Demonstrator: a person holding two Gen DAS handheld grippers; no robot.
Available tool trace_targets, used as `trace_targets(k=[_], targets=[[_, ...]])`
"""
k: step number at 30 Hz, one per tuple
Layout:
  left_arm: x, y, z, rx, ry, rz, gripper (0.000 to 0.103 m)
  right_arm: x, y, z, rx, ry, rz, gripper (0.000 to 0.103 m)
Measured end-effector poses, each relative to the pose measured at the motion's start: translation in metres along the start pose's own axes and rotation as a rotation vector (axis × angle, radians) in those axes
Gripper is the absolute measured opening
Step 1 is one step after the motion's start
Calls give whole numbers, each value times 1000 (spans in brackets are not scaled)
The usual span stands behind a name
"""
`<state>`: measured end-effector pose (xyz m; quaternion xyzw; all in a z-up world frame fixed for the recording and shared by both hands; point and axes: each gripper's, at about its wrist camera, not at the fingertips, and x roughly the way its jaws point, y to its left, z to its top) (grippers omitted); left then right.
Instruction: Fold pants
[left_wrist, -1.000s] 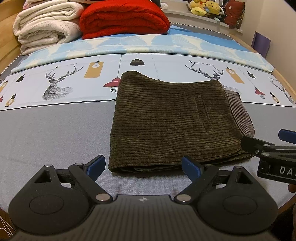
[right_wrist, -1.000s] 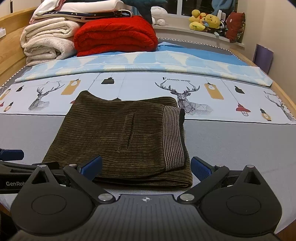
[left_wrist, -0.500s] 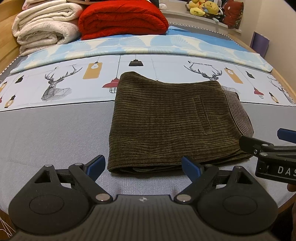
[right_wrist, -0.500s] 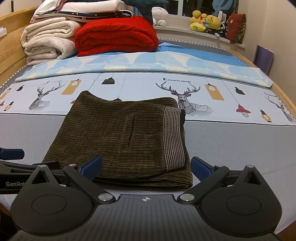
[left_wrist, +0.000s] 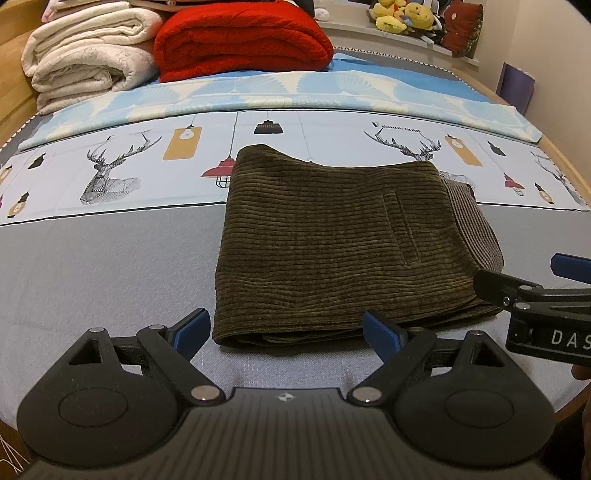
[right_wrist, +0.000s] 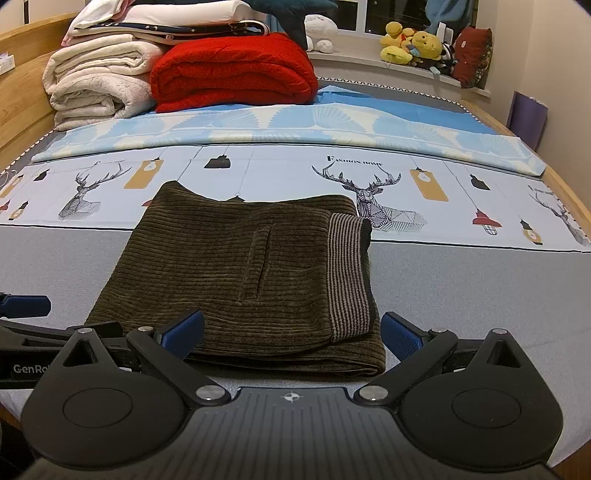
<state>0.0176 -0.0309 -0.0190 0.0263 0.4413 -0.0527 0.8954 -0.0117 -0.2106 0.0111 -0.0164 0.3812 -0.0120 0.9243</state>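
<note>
The bed (left_wrist: 92, 266), spread with a grey sheet and a pale blue band printed with deer and lamps, carries everything here. At its head sit a folded red fleece blanket (right_wrist: 232, 70) and a stack of rolled cream blankets (right_wrist: 96, 81). In the middle of the bed, near its front edge, lie the dark olive corduroy pants (left_wrist: 332, 240), folded into a compact rectangle of several layers, with the striped brown waistband (right_wrist: 349, 273) showing along the right-hand side.

Over the last second almost nothing has shifted: the bundle keeps its shape and both tools hang just short of its near edge without touching it. That suggests the folding is finished, or nearly so, with at most a final tidy left.

The left claw (left_wrist: 286, 330) is released, its blue pads spread wide and empty. The right claw (right_wrist: 291, 330) is likewise released, holding nothing.
</note>
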Motion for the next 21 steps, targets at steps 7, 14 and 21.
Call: trace_targets(k=[7,14,21], targets=[[0,0,0,1,0,-1,93,0,0,0,-2,0,0,101],[0,1,0,7,-1,-5,93,0,0,0,-3,0,0,101],[0,3,0,7,-2,-7,93,0,0,0,-2,0,1,101]])
